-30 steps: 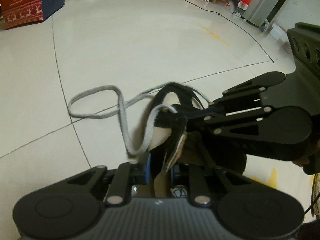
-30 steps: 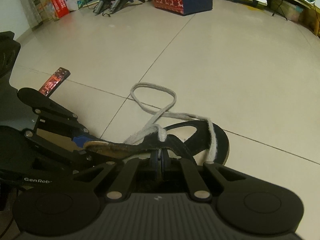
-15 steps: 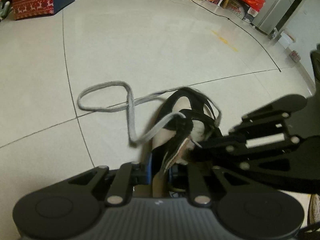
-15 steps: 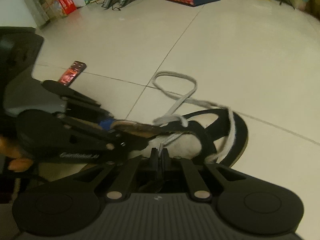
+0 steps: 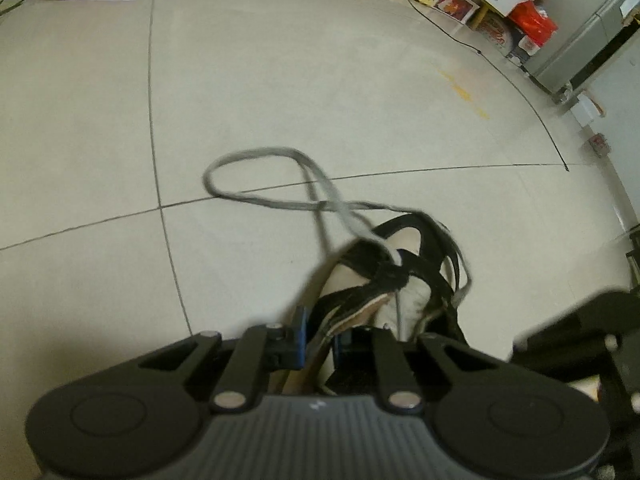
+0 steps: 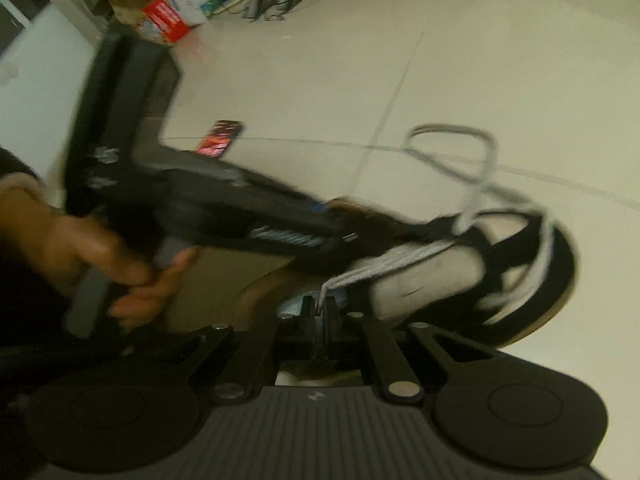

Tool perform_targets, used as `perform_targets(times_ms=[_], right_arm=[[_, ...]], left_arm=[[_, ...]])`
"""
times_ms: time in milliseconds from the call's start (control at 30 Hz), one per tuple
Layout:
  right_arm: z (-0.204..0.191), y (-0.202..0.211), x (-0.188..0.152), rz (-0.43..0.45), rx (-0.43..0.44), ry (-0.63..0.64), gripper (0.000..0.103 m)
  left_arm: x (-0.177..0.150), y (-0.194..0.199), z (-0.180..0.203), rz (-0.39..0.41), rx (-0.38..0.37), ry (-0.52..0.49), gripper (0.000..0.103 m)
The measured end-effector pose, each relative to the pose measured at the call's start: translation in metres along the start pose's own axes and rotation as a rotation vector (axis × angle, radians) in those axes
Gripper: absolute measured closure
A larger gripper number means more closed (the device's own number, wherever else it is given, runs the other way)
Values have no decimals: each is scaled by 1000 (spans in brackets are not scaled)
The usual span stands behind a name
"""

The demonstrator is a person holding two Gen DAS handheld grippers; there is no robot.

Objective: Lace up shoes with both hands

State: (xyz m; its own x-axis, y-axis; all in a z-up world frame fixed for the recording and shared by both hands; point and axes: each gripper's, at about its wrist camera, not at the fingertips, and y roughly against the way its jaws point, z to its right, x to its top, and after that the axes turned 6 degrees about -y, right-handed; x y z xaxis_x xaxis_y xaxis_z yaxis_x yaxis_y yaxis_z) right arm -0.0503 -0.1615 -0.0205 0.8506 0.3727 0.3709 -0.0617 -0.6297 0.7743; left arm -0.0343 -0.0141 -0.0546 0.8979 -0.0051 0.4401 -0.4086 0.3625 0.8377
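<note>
Shoes: one black-and-white shoe (image 5: pixel 404 280) is seen, set on the tiled floor (image 5: pixel 280 100).
Laces: one grey lace (image 5: pixel 256 176) — a single loop is laid on the floor just beyond the shoe's toe.
Grippers: two.
Left gripper (image 5: pixel 320 338): angled down at the shoe's heel end; the jaws are closing, with the shoe's collar edge pinched between them.
Right gripper (image 6: pixel 319 314): tilted down beside the shoe — fingers pressed together on a lace end.
Hands: one hand (image 6: pixel 104 256) is seen, blurred, wrapped round the left gripper's handle, left of the shoe.
</note>
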Motion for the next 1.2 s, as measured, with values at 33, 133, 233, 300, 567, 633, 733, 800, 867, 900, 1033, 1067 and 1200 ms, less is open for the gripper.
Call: perform_targets(times_ms=[33,133,233,300,567,633,733,800,867,900,1033,1067,1200], right_arm=[[-5,-2,-2,-12,15,6,98],[-18,-9,-9,-60,72,20,98],[-36,-19,-22,-110,125,45,98],[-44,-26,-28,-141,157,51,98],[-71,-55,-46,-229,178,87,98],[-70,-59,-46,-219,155,74,98],[-65,-61,-41,-205,109,37,94],[-62,-59,-36,-191,82,10,80],[-57,-52,-32,-164,59,-20,56],[-55,-48,-29,-149,50,-36,56],[-45,-37,-22,-104,0,-113,55],[-43,-38,-21,-101,-21,-124,54],[-34,-40,-17,-88,-112,-140,54]], left_arm=[[1,0,-3,-3,1,14,91],[2,1,-12,-8,2,52,91],[0,1,-12,-8,3,37,91],[-1,3,-12,-8,3,15,91],[1,4,-12,-42,-9,-53,89],[3,4,-9,-58,-12,-93,85],[5,3,-5,-85,-10,-148,81],[8,3,-5,-108,-13,-161,81],[12,2,-6,-133,-20,-181,81],[14,2,-6,-141,-22,-196,81],[16,1,-2,-166,-20,-270,80],[17,-1,3,-176,-17,-307,77],[21,-4,8,-190,2,-328,79]])
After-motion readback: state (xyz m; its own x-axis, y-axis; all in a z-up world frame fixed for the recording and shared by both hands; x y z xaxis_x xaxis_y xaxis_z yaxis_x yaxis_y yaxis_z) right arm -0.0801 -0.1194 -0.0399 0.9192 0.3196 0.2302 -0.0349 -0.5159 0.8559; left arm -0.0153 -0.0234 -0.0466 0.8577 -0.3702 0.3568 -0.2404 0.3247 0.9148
